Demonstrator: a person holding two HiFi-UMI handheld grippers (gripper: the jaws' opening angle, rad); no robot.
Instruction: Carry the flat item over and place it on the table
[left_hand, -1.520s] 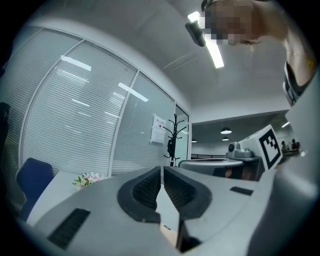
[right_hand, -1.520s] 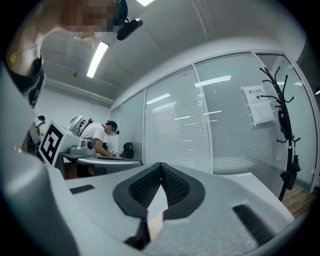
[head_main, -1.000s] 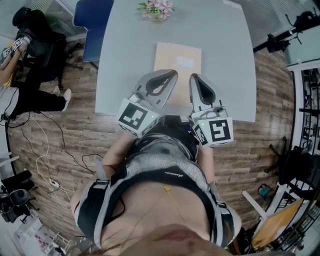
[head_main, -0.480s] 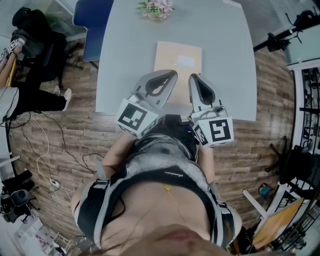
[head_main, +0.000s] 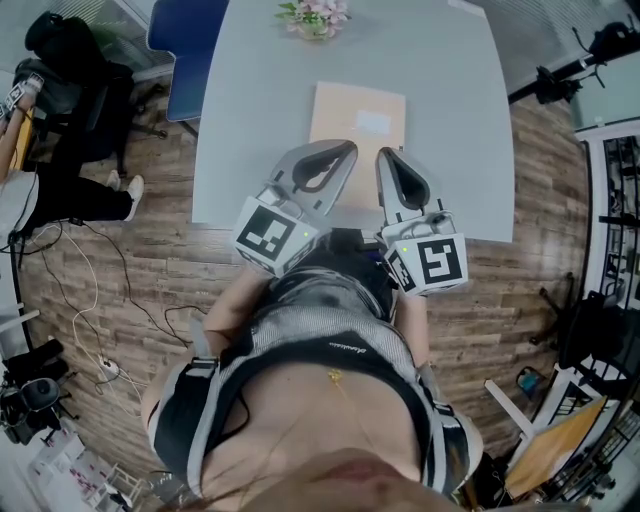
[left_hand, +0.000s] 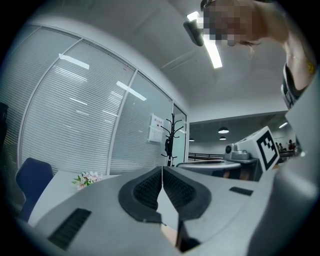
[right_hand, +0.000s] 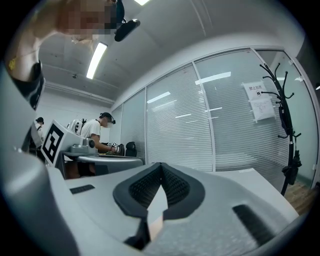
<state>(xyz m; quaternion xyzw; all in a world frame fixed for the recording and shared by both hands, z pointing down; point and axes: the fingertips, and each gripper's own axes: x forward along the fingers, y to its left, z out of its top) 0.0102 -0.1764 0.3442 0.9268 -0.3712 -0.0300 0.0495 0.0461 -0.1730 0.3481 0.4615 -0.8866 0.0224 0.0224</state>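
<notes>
Head view: left gripper (head_main: 340, 150) and right gripper (head_main: 386, 158) sit side by side, both pressed together, tips over the near edge of the flat tan envelope (head_main: 358, 108). Envelope lies on the grey table (head_main: 250, 110); its white label (head_main: 373, 123) is unreadable. Left gripper view: ribbed pads (left_hand: 147, 189) meet at the tips, nothing pinched. Right gripper view: pads (right_hand: 144, 187) likewise closed and empty; wall notice (right_hand: 260, 107) too small to read.

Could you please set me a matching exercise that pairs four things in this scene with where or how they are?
1. envelope
2. flowers
3. chair
4. left tool

A. shut, holding nothing
B. at the far edge of the table
C. lying flat on the table
D. blue, beside the table

Pairs: 1-C, 2-B, 3-D, 4-A.
</notes>
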